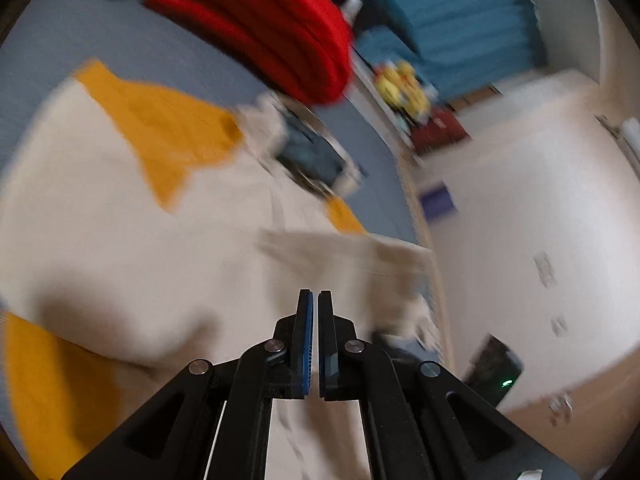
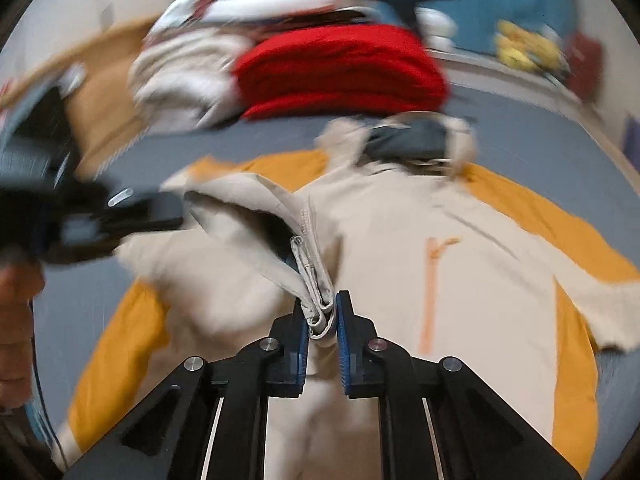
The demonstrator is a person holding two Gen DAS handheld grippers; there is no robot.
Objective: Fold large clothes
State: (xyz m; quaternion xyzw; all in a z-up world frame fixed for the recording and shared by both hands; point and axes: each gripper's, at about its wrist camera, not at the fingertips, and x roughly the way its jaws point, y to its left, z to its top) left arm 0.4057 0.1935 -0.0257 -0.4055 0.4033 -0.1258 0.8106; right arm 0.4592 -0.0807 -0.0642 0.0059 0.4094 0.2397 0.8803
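A beige jacket with orange panels lies spread on the blue-grey bed, collar and dark lining at the far end. My right gripper is shut on a bunched beige edge of the jacket and lifts it. My left gripper hovers over the jacket with its jaws nearly together and nothing visibly between them. It also shows in the right wrist view at the left, at the lifted flap's edge. Both views are motion-blurred.
A folded red garment and a pile of white and teal clothes lie at the far end of the bed. Blue curtains, yellow toys, a white wall and a dark device with a green light stand to the right.
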